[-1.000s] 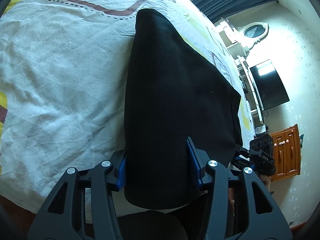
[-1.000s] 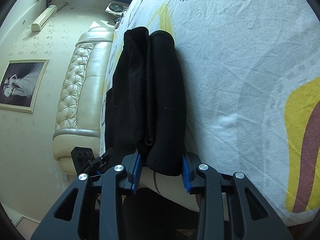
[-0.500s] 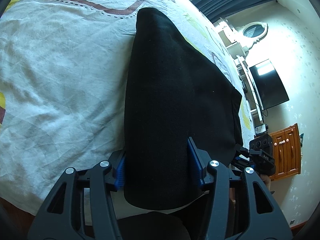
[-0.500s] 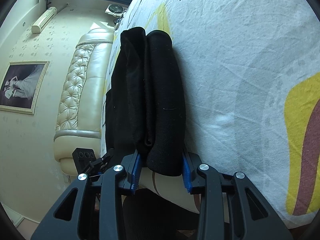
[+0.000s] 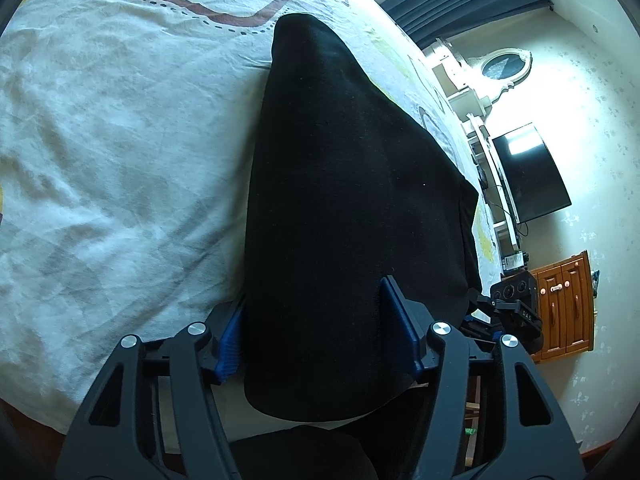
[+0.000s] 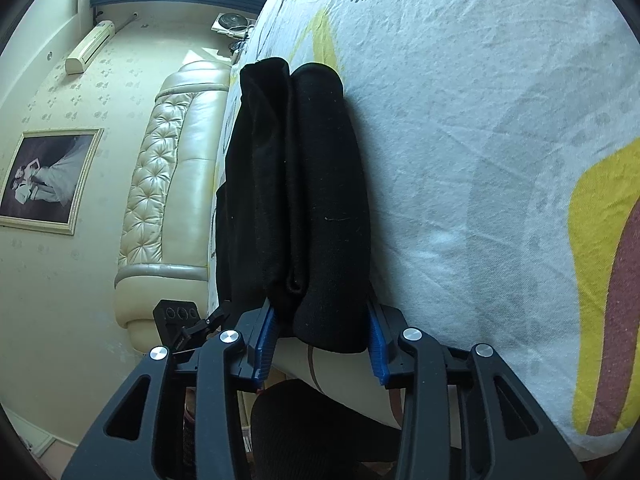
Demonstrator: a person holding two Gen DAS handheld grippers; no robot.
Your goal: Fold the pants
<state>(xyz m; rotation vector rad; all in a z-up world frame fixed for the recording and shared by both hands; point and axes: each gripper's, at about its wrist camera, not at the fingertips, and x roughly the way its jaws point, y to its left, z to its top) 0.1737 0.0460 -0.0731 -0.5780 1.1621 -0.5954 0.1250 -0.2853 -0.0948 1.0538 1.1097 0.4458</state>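
Note:
The black pants [image 5: 344, 200] lie folded in a thick bundle on the white patterned bedsheet [image 5: 120, 152]. My left gripper [image 5: 316, 340] is shut on one end of the bundle, its blue pads pressed against both sides. In the right wrist view the pants [image 6: 304, 200] show as several stacked layers, and my right gripper [image 6: 320, 336] is shut on the other end. The right gripper's body [image 5: 516, 304] shows past the bundle in the left wrist view, and the left gripper's body [image 6: 180, 324] shows in the right wrist view.
The bedsheet [image 6: 480, 140] carries yellow and red-brown shapes. A cream tufted headboard [image 6: 168, 200] stands beside the bed. A wall television [image 5: 528, 172], a white shelf unit and a wooden cabinet [image 5: 560, 300] stand along the far wall. The bed's near edge is just below both grippers.
Almost nothing has moved. Both grippers hold the same grip on the bundle, with only a slight shift of view.

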